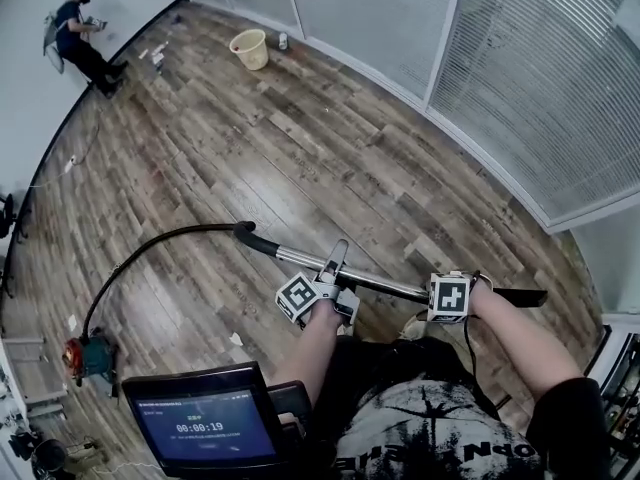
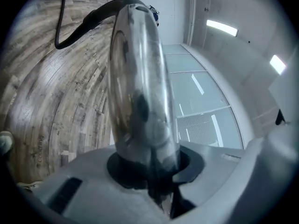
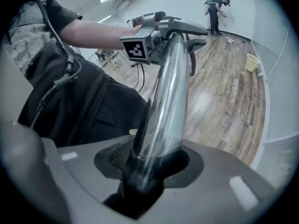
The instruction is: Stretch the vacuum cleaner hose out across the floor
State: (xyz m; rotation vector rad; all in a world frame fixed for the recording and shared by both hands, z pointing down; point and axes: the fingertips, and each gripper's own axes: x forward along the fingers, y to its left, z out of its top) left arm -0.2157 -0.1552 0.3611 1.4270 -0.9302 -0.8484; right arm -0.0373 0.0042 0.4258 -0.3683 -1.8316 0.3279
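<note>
A shiny metal vacuum wand [image 1: 385,284] hangs level above the wooden floor in front of me. Its black bent end [image 1: 250,236] joins the black hose [image 1: 150,253], which curves down to the red and teal vacuum body [image 1: 90,356] at the lower left. My left gripper [image 1: 335,266] is shut on the wand near its middle; the tube [image 2: 138,87] fills the left gripper view between the jaws [image 2: 149,171], with the hose [image 2: 79,29] beyond. My right gripper [image 1: 462,293] is shut on the wand nearer its black handle end [image 1: 520,296]. In the right gripper view the tube [image 3: 168,92] runs from the jaws [image 3: 149,167] up to the left gripper [image 3: 159,29].
A yellow bucket [image 1: 249,48] stands by the glass partition [image 1: 480,78] at the far side. A person [image 1: 80,33] works at the far left wall. A tablet screen [image 1: 205,426] sits at my lower left. Small scraps [image 1: 236,339] lie on the floor near my feet.
</note>
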